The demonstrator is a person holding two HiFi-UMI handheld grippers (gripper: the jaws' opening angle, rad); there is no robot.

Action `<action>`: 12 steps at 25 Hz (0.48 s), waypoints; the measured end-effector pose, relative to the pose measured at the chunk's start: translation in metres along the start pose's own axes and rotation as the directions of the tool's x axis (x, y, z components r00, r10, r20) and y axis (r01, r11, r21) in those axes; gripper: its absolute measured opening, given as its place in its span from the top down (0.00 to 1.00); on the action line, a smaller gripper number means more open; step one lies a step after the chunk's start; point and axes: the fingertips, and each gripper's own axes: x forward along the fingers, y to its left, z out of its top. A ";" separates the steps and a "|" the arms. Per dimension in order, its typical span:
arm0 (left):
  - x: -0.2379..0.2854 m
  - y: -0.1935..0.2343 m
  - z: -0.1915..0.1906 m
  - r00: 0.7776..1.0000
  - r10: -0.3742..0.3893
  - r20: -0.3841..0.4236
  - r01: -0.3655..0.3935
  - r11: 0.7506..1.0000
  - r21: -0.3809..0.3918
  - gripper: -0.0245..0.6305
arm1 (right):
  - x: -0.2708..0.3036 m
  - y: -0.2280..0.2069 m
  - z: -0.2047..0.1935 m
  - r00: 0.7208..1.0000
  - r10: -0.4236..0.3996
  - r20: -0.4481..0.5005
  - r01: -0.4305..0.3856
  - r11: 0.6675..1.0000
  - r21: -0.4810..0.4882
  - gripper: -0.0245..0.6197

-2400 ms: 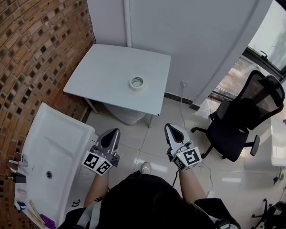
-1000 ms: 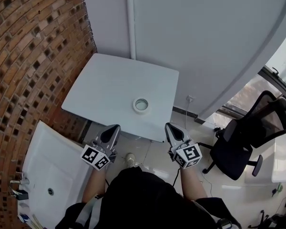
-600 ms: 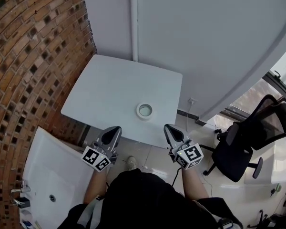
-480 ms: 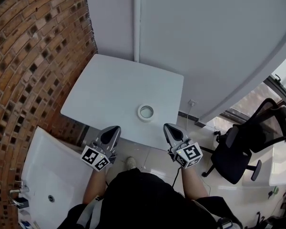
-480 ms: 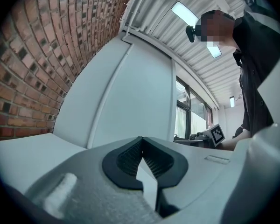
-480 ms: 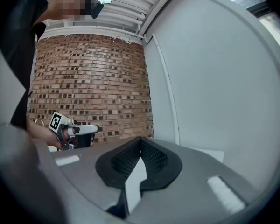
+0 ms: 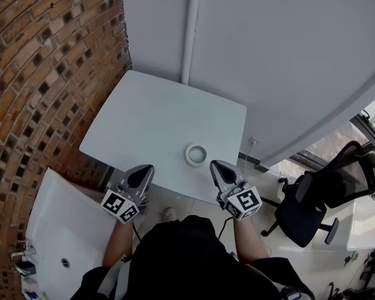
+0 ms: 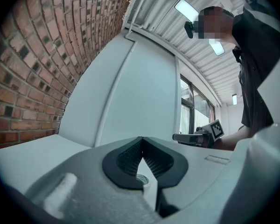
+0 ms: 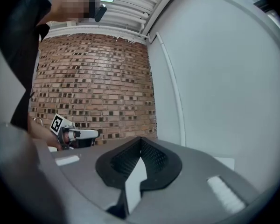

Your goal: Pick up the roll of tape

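Right gripper [image 7: 217,167]: jaws together, tips meeting, nothing clamped. Held level, with its nose at the near edge of the table [image 7: 151,114]. Its marker cube [image 7: 242,202] sits at the rear, by the person's forearm.

Left gripper [image 7: 140,175]: jaws also together and empty. It is level too, at the same near edge, further left. Through the notch below its closed tips, the left gripper view shows part of the tape beyond, not between the pads.

Roll of tape [image 7: 196,154]: lying flat on the white table, near the near-right edge, hole facing up. It is between the two grippers in the head view, just beside the right gripper's nose on its far-left side. It is well apart from the left one. Neither gripper touches it. It is the only thing on the table.

Surroundings:
- The brick wall [image 7: 44,61] runs along the left.
- The white wall [image 7: 287,55] is on the far side, with a vertical pipe [image 7: 190,30] on it.
- The white sink [image 7: 53,224] is near-left, below the table.
- The black office chair [image 7: 325,192] is on the right, on the tiled floor.
- A wall socket [image 7: 256,140] sits low, just right of the table.
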 end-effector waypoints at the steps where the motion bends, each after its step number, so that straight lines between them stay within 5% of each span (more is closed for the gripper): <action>1: 0.002 0.002 0.000 1.000 0.002 0.002 -0.002 1.000 -0.005 0.96 | 0.001 -0.001 -0.001 1.000 0.005 -0.007 -0.005 1.000 -0.004 0.95; 12: 0.044 -0.004 0.007 1.000 -0.014 0.009 0.013 1.000 0.014 0.96 | 0.023 -0.042 -0.005 0.996 0.058 -0.073 -0.062 0.997 -0.052 0.95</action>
